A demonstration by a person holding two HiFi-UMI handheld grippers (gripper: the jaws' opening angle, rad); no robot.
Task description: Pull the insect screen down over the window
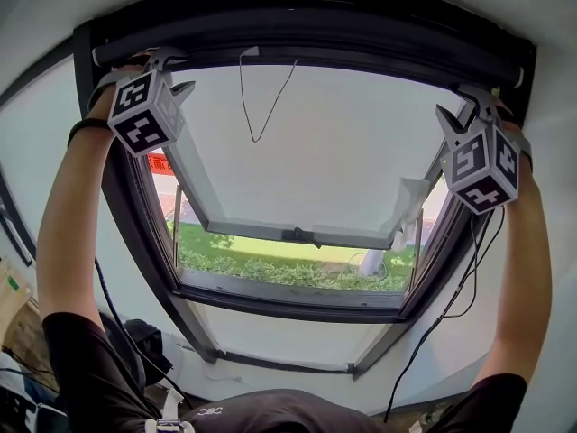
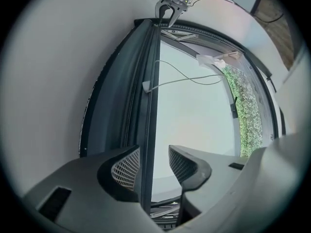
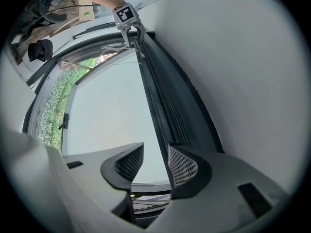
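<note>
Two grippers are counted: the left gripper [image 1: 173, 70] and the right gripper [image 1: 460, 105]. One marker cube [image 1: 144, 114] is carried on the former and a second cube [image 1: 485, 165] on the latter. One window frame [image 1: 135, 215] is shown, with one sash [image 1: 297, 234] swung outward in it. One dark insect screen bar [image 1: 315, 43] and one thin cord [image 1: 261, 115] are also seen. Two black cables [image 1: 451, 300] are trailed down, one at each side of the window frame.

The insect screen bar is laid across the top of the window frame, from corner to corner. The cord is hung in a loop from it near the middle of the frame's top. The left gripper is held at the frame's top left corner, the right gripper at its top right corner.

In the left gripper view the jaws are spread. The bar's edge is run between them, close along the wall-side pad, with a clear gap left to the other pad. In the right gripper view the jaws are likewise spread. There the bar is met at the wall-side jaw, and the gap is filled by bright pane; contact cannot be told.

The screen's mesh cannot be made out. The bar's ends are covered by the grippers in the head view. A pale crumpled piece [image 1: 406, 201] at the frame's right side cannot be identified.
</note>
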